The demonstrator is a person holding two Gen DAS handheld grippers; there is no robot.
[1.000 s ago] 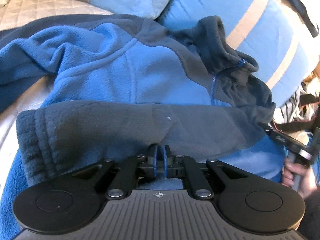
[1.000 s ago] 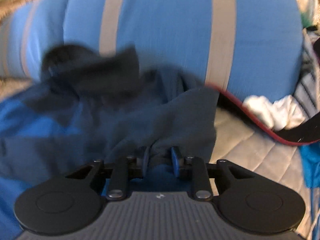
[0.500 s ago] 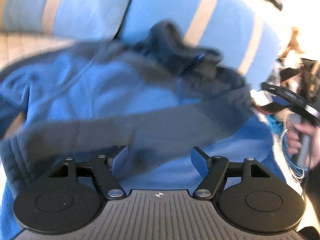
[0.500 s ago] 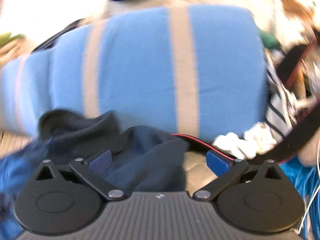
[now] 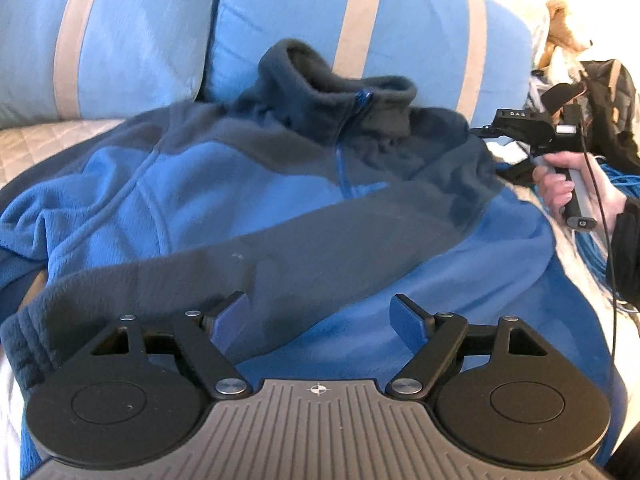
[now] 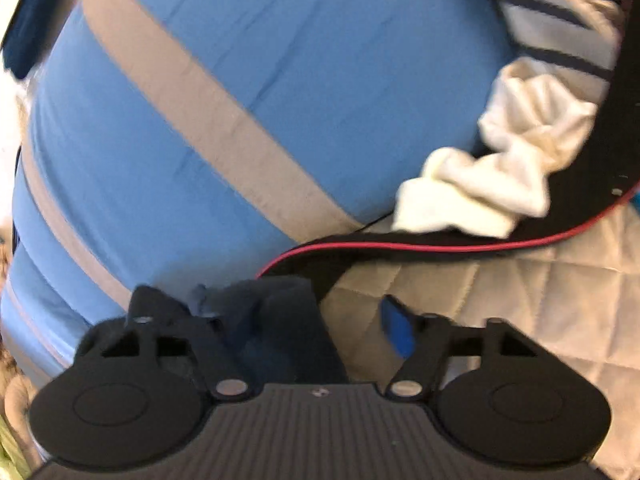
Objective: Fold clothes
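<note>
Both claws released—fleece (image 5: 256, 184) visible left only.

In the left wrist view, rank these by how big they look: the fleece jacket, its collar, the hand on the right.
1. fleece jacket, clearly largest.
2. collar.
3. hand, partly hidden by its handle and at the fisheye edge, so this ranking is uncertain.

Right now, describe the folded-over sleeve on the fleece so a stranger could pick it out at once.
Find the two blue pillows with beige stripes at the head of the quilted bed; the blue fleece jacket lies spread below them. Across its chest runs the sleeve, a dark grey band ending in a ribbed cuff at the left. Unlike the bright blue body, it is charcoal and lies diagonally.
</note>
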